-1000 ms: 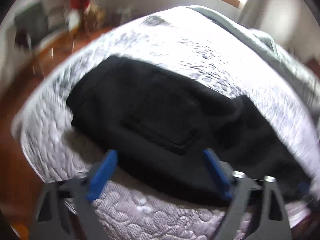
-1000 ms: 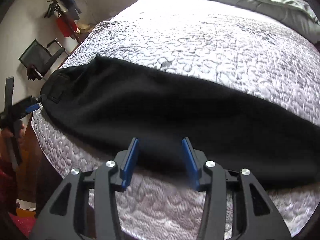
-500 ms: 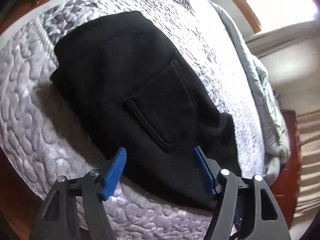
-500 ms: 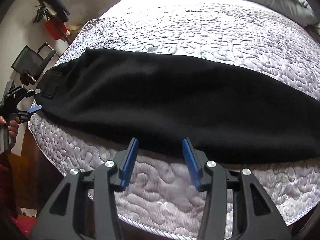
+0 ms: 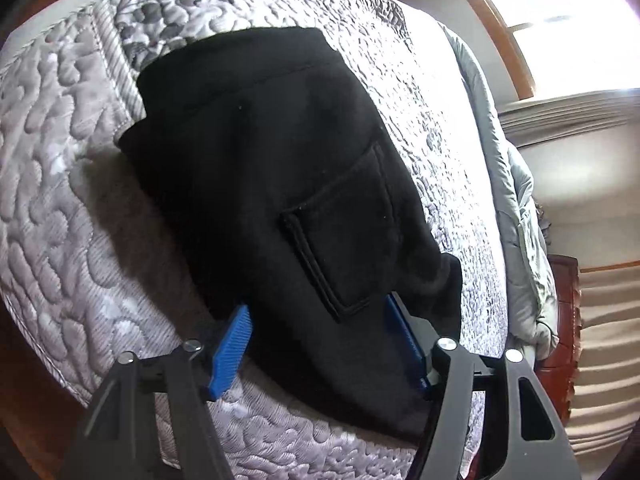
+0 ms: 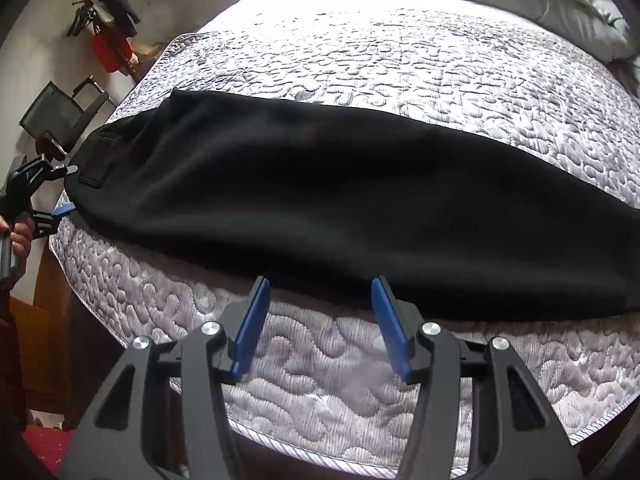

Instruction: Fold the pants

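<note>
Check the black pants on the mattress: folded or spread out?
Spread at full length. The black pants lie as one long strip across the quilted mattress, apparently leg on leg, back pocket facing up. No crosswise fold yet.

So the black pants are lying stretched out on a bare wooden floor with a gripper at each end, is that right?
Not quite. The black pants lie stretched out on a quilted mattress, not a bare floor, as the right wrist view shows. The left gripper and right gripper are there, the right near the middle.

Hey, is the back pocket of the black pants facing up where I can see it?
Yes, the left wrist view shows the stitched pocket on the top side of the pants lying on the mattress.
</note>
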A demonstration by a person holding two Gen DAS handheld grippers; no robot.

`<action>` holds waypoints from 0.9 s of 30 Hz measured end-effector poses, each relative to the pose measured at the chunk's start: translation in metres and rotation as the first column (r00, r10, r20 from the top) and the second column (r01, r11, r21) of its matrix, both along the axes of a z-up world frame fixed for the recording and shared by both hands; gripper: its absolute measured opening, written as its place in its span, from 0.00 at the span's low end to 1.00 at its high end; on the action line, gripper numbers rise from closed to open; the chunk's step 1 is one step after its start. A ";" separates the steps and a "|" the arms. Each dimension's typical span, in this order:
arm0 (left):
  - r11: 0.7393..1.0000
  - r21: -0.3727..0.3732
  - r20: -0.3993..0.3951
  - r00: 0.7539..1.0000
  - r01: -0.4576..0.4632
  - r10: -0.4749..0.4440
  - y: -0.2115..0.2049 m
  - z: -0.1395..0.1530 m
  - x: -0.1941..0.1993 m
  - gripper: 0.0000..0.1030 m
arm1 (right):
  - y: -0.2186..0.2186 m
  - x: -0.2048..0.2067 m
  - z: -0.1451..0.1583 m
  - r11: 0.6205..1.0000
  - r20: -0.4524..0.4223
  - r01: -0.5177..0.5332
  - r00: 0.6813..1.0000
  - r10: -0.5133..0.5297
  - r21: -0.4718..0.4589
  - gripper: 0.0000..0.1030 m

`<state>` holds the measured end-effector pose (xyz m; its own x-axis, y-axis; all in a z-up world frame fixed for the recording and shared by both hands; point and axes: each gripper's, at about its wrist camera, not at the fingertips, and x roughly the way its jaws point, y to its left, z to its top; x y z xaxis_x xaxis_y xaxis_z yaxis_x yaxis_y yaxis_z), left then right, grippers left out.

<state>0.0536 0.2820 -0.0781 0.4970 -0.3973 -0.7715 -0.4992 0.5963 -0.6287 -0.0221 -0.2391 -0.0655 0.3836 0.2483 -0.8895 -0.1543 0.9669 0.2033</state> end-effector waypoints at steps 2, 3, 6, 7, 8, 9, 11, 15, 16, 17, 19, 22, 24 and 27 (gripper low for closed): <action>1.000 0.013 -0.015 1.000 -0.017 0.017 0.002 -0.002 0.001 0.40 | -0.002 0.001 -0.001 1.000 -0.006 0.011 1.000 -0.011 -0.001 0.51; 1.000 0.021 -0.023 1.000 -0.021 0.021 0.003 -0.005 0.002 0.25 | -0.002 0.001 -0.001 1.000 -0.007 0.016 1.000 -0.016 0.001 0.51; 0.999 0.044 -0.036 0.999 -0.029 0.031 0.002 -0.006 -0.003 0.16 | -0.003 0.001 -0.002 1.000 -0.011 0.020 1.000 -0.020 0.006 0.51; 0.998 0.050 -0.024 0.999 -0.036 0.037 0.001 -0.002 -0.007 0.15 | -0.004 0.001 -0.002 1.000 -0.012 0.021 1.000 -0.021 0.004 0.52; 0.997 0.061 -0.004 0.999 -0.050 0.050 -0.002 0.005 -0.013 0.14 | -0.004 0.001 -0.003 1.000 -0.014 0.024 1.000 -0.024 0.003 0.52; 0.995 0.077 0.011 0.998 -0.058 0.058 -0.005 0.011 -0.019 0.14 | -0.006 0.001 -0.004 1.000 -0.018 0.029 0.999 -0.029 0.005 0.52; 0.989 0.136 0.036 0.998 -0.062 0.058 -0.013 0.025 -0.032 0.14 | -0.009 0.001 -0.005 0.999 -0.020 0.037 0.999 -0.037 0.007 0.52; 0.978 0.208 -0.010 0.999 -0.031 0.033 -0.018 0.007 -0.031 0.14 | -0.015 0.004 -0.010 0.998 -0.028 0.056 0.998 -0.056 0.012 0.52; 0.975 0.220 -0.022 0.999 -0.023 0.029 -0.016 -0.001 -0.029 0.15 | -0.017 0.006 -0.013 0.998 -0.034 0.064 0.997 -0.064 0.011 0.52; 0.978 0.210 -0.025 0.999 -0.016 0.022 -0.015 -0.011 -0.025 0.15 | -0.018 0.008 -0.016 0.997 -0.040 0.073 0.997 -0.072 0.010 0.52; 0.975 0.220 -0.011 1.000 -0.007 0.009 -0.016 -0.009 -0.023 0.18 | -0.023 0.013 -0.022 0.995 -0.057 0.095 0.994 -0.094 0.008 0.51; 0.966 0.259 -0.014 1.000 0.000 0.004 -0.022 0.010 -0.030 0.47 | -0.035 0.012 -0.020 0.992 -0.048 0.117 0.992 -0.116 0.039 0.51; 0.944 0.331 0.000 1.000 -0.018 0.019 -0.024 0.025 -0.042 0.66 | -0.049 0.008 -0.014 0.988 -0.032 0.149 0.988 -0.148 0.030 0.52; 0.902 0.431 0.037 0.999 -0.001 -0.017 -0.047 0.047 -0.054 0.67 | -0.084 -0.001 -0.007 0.972 -0.017 0.233 0.973 -0.232 0.032 0.52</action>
<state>-0.0002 0.2345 -0.0313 0.5283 -0.0348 -0.8483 -0.4734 0.8173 -0.3284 -0.0226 -0.3232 -0.0727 0.4230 0.1835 -0.8873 0.0767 0.9685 0.2369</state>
